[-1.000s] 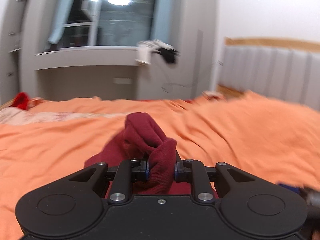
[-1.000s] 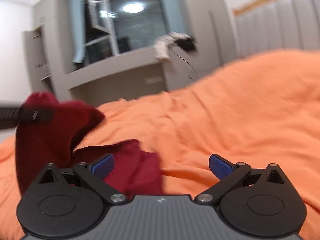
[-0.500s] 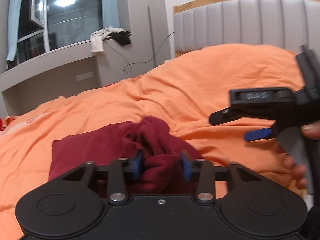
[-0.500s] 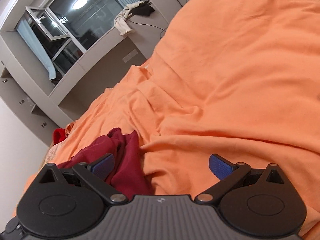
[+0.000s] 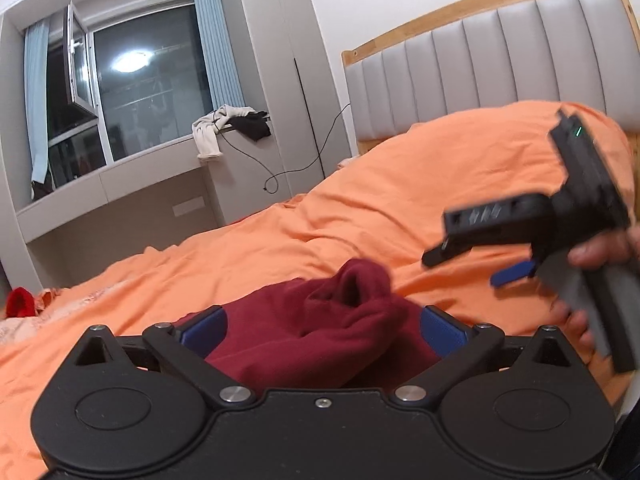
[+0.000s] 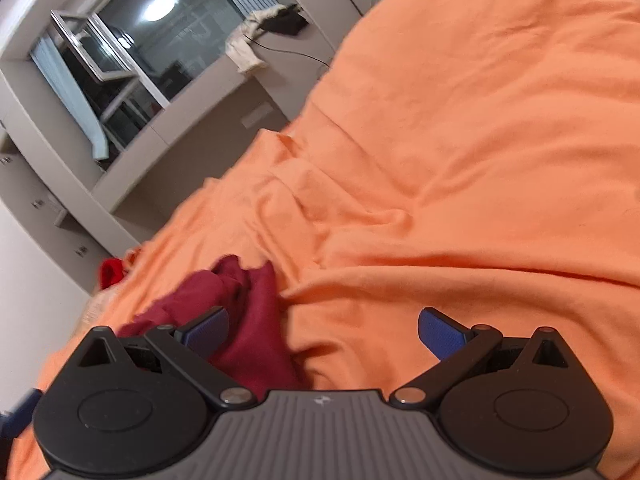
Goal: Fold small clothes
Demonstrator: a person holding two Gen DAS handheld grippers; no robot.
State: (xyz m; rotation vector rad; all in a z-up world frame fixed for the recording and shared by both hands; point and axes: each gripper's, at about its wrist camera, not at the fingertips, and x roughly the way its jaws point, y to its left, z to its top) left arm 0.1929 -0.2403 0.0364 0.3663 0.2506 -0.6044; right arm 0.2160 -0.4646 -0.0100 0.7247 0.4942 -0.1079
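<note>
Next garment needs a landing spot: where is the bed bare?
Bare: orange duvet right of the maroon garment, toward the headboard. Crowded: the garment lies between the opening left claw pads; the open right claw hovers beside it.

Both wrist views sit low and close over the orange bedding [image 5: 280,240], facing the window [image 5: 132,92]. The right view is rolled, window [image 6: 132,32] upper left. Both share the maroon garment [image 5: 320,328].
</note>
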